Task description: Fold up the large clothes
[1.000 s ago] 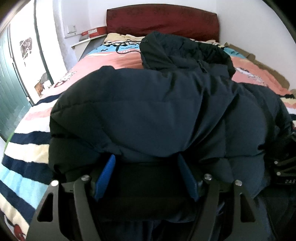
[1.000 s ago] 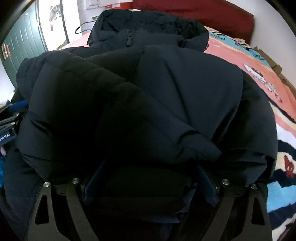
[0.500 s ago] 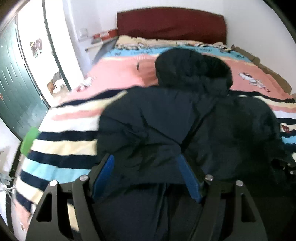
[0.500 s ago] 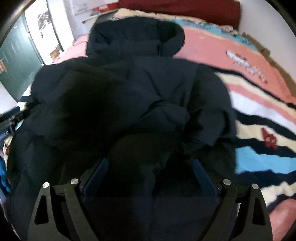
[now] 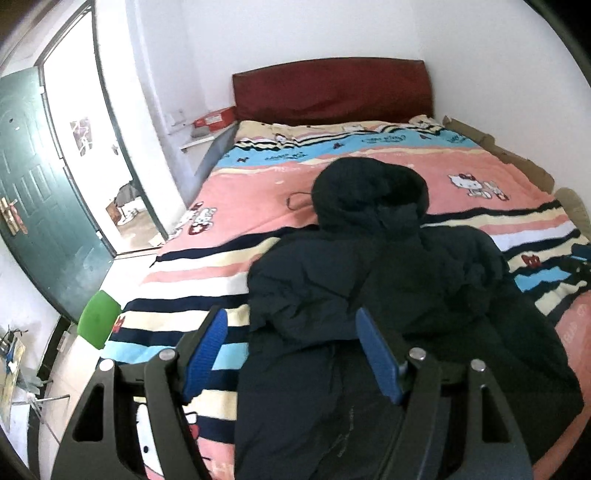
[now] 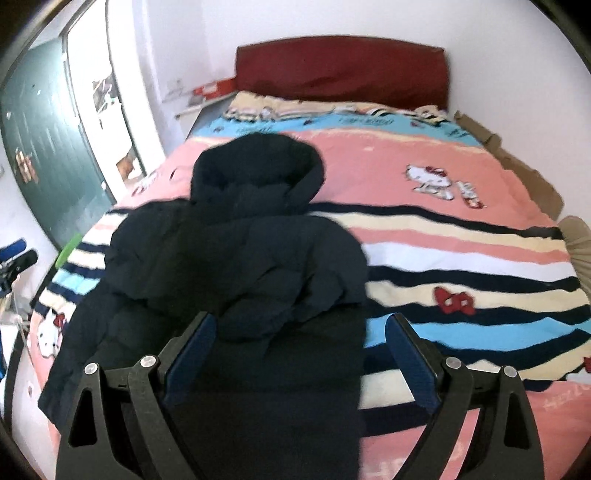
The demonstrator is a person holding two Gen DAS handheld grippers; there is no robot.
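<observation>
Lying across the near half of the bed (image 5: pixel 369 184), a dark puffy coat (image 5: pixel 388 288) has its hood (image 6: pixel 258 173) pointing toward the red headboard (image 5: pixel 332 88) and its lower part folded up over the body. Above it, the left gripper (image 5: pixel 291 354) has its blue pads (image 5: pixel 376 354) spread wide with nothing clamped between them; the right gripper (image 6: pixel 299 354) also stands wide and empty. A striped pink, blue and cream blanket (image 6: pixel 443 229) with cartoon cats covers the bed. A green door (image 5: pixel 33 206) stands open at the left beside white walls (image 5: pixel 314 29).
</observation>
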